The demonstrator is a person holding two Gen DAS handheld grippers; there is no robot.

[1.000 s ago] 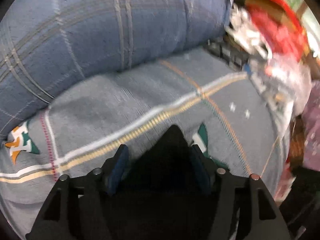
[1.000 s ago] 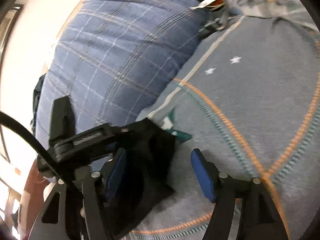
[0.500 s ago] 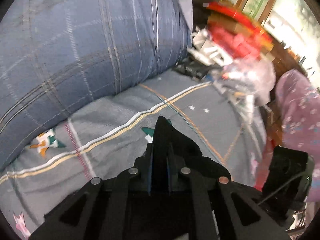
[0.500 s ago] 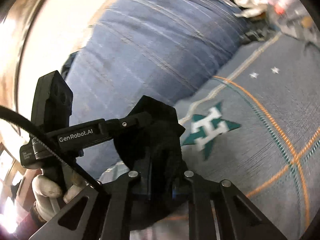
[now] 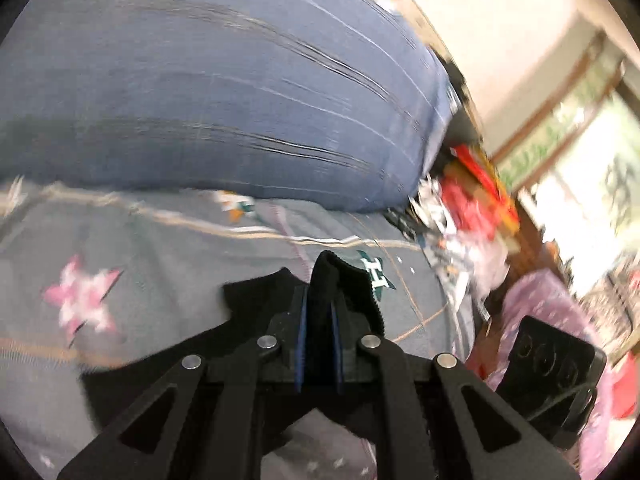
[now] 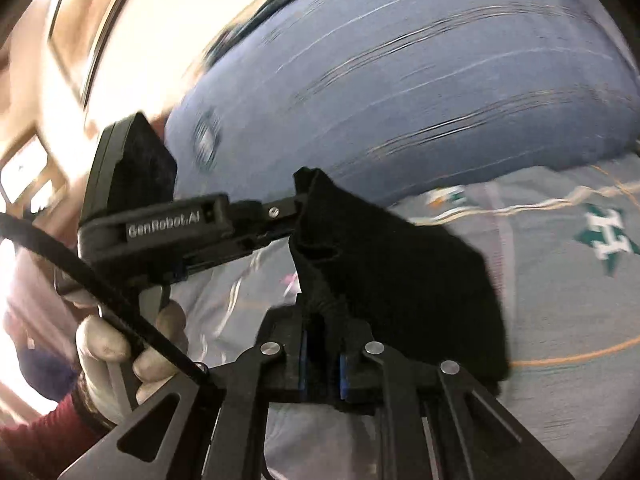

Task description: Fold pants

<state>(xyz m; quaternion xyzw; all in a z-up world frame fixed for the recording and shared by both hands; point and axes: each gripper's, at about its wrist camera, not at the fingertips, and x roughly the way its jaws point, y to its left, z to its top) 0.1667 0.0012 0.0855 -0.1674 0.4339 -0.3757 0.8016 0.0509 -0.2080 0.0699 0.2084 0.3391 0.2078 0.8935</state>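
Observation:
The black pants (image 6: 404,272) hang lifted above the grey patterned bedsheet (image 6: 568,320). My right gripper (image 6: 322,344) is shut on one edge of the pants. My left gripper (image 5: 319,320) is shut on another edge; the black cloth (image 5: 328,280) sticks out past its blue pads. In the right wrist view the left gripper (image 6: 296,204) comes in from the left and pinches the top corner of the pants, close to my right gripper.
A large blue plaid pillow (image 5: 200,80) lies behind the sheet (image 5: 140,280). Red and white clutter (image 5: 468,216) is piled at the right of the bed, with a purple floral cloth (image 5: 536,304) nearby. A gloved hand (image 6: 120,344) holds the left gripper.
Both grippers went from open around the pants to shut on them, then rose and swung with the cloth. The view now tilts up, showing more pillow and wall.

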